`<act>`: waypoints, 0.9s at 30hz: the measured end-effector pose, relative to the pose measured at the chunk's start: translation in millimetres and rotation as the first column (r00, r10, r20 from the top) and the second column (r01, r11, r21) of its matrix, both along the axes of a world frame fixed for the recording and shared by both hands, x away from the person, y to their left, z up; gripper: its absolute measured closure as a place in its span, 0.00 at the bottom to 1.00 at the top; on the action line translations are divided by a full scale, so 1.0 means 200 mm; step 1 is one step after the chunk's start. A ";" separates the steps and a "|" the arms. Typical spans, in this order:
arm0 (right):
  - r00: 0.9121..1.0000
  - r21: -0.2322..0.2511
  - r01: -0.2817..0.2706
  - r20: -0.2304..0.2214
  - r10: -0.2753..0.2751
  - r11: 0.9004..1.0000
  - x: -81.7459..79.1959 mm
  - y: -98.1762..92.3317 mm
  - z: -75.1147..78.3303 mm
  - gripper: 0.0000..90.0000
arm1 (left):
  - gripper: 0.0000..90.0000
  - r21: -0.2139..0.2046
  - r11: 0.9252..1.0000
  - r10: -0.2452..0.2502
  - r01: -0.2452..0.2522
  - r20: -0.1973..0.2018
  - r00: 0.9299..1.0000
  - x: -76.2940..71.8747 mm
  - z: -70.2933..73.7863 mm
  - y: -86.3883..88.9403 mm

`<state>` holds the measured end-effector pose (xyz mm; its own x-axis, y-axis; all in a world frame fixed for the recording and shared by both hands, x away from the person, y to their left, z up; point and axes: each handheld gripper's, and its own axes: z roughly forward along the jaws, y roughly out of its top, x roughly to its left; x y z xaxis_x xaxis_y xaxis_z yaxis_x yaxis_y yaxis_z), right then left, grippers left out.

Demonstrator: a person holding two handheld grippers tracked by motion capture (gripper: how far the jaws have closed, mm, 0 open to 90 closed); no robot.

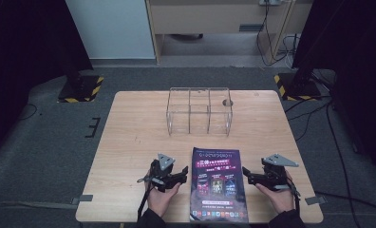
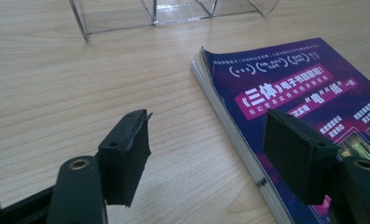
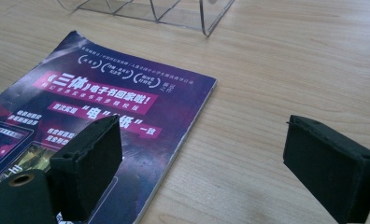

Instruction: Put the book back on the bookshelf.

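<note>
A purple magazine [image 1: 217, 183] with white and pink lettering lies flat near the table's front edge, between my two grippers. My left gripper [image 1: 183, 173] is held low at the magazine's left side and is open. In the left gripper view [image 2: 206, 130] one jaw hangs over the bare wood and the other over the cover [image 2: 290, 84], with the magazine's edge between them and no pad pressing on it. My right gripper [image 1: 247, 173] stands open at the magazine's right side. Its own view [image 3: 202, 140] has one jaw over the cover [image 3: 117, 102] and one over the wood.
A clear acrylic organizer [image 1: 199, 111] with several compartments stands at the back middle of the wooden table [image 1: 129, 137]; its lower edges show in the left gripper view [image 2: 174, 11] and the right gripper view [image 3: 183, 14]. Black stands and cables sit on the floor beyond the table.
</note>
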<state>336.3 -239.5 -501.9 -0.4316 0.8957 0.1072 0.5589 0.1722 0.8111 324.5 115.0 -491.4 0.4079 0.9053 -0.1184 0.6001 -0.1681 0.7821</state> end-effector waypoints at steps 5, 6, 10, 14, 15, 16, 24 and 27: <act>1.000 -0.006 -0.008 -0.005 0.008 1.000 0.00 0.01 -0.01 0.13 | 0.36 0.009 1.000 -0.022 0.022 -0.012 1.000 0.00 -0.02 -0.04; 1.000 -0.006 -0.009 -0.007 0.009 1.000 0.00 0.02 -0.01 0.13 | 0.36 0.007 1.000 -0.023 0.023 -0.012 1.000 0.00 -0.02 -0.05; 1.000 -0.013 -0.012 0.003 0.013 1.000 -0.01 0.02 -0.02 0.12 | 0.36 0.011 0.999 -0.031 0.031 -0.021 0.999 -0.01 -0.03 -0.08; 1.000 -0.010 -0.018 -0.005 0.018 1.000 -0.01 0.03 -0.03 0.12 | 0.37 0.013 0.999 -0.037 0.037 -0.027 0.999 -0.01 -0.05 -0.10; 1.000 -0.011 -0.020 -0.007 0.020 1.000 -0.01 0.03 -0.04 0.12 | 0.37 0.017 0.999 -0.040 0.041 -0.030 0.999 -0.01 -0.05 -0.11; 1.000 -0.010 -0.023 -0.011 0.022 1.000 -0.01 0.04 -0.04 0.12 | 0.37 0.017 0.999 -0.042 0.042 -0.033 0.999 -0.01 -0.05 -0.11; 0.998 -0.016 -0.046 -0.033 0.046 0.999 -0.02 0.07 -0.06 0.13 | 0.37 0.032 0.998 -0.056 0.058 -0.055 0.997 0.00 -0.09 -0.16; 0.998 -0.011 -0.053 -0.038 0.053 0.999 -0.02 0.08 -0.07 0.13 | 0.37 0.039 0.997 -0.061 0.064 -0.061 0.996 0.01 -0.11 -0.17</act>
